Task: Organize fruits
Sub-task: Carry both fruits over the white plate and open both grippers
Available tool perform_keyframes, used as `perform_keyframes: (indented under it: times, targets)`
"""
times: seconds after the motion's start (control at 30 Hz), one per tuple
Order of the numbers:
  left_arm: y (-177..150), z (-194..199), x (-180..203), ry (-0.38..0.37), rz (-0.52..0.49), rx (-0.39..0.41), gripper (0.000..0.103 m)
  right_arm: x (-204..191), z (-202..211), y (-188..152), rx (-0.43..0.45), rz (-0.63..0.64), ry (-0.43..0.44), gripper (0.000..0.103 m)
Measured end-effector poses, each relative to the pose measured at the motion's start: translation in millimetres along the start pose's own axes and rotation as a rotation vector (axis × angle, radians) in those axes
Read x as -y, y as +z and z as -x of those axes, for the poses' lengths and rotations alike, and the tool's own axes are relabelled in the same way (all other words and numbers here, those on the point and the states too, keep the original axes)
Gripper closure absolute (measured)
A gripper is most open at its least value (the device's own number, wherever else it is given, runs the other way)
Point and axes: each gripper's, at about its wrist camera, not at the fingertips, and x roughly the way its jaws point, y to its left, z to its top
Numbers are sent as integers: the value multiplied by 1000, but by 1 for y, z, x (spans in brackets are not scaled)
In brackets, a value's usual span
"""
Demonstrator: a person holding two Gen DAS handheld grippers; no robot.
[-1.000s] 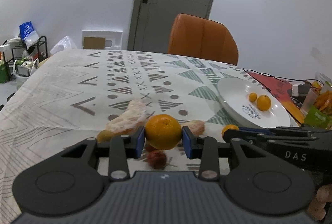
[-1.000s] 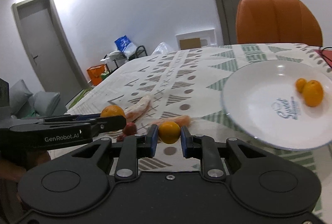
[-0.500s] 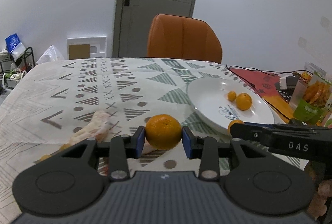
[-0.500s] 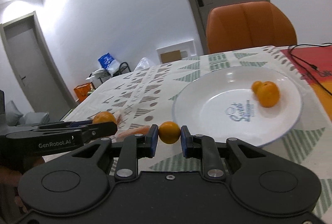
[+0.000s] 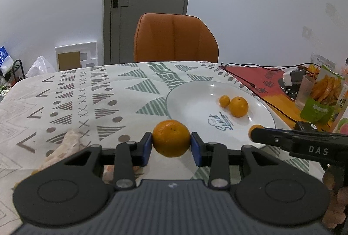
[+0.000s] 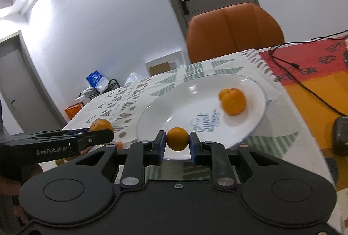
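My left gripper point(image 5: 171, 145) is shut on a large orange point(image 5: 171, 141), held above the tablecloth just left of the white plate point(image 5: 195, 102). My right gripper point(image 6: 177, 143) is shut on a small orange point(image 6: 177, 139) at the plate's point(image 6: 174, 104) near rim. On the plate lie a medium orange point(image 5: 238, 106) and a tiny one point(image 5: 224, 101). In the right wrist view these two point(image 6: 233, 101) look blurred together. The right gripper point(image 5: 256, 132) shows from the side in the left wrist view, the left gripper point(image 6: 102, 132) in the right wrist view.
An orange chair point(image 5: 175, 38) stands behind the table. Cables point(image 5: 245, 78) and snack packets point(image 5: 324, 93) lie on the red-orange mat at right. A pale plastic-wrapped item point(image 5: 63, 148) lies left on the patterned cloth. A dark object point(image 6: 340, 135) sits at the right edge.
Both grippers have carried their oranges rightward from the fruit pile toward the plate. The plate now looks larger and closer in both views; the pile has dropped out of view.
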Motion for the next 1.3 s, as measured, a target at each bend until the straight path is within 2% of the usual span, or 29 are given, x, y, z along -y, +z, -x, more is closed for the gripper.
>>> perform_keyframes:
  times: [0.47,0.53,0.57,0.73,0.97,1.07,1.3]
  targets:
    - [11,-27,24,-6,-43,-20,66,27,5,2,25,-38,-22,82]
    - [12,-31,27,-11,-48,-23,66,28,6,3,32,-42,-28,80]
    - [13,-32,29,-13,-50,-24,66,30,7,3,40,-47,-30,74]
    - [15,-37,38,-14,-77,-24,66,37,8,5,41,-72,-36,74]
    - [17,-38,43,-20,-81,-14,66,36,11,2,33,-68,-28,74]
    - [19,-36,43,-17,-76,-4,62,36,12,3,27,-65,-29,74]
    - [17,-32,37,1,-69,-19,61,30,12,1,15,-66,-25,74]
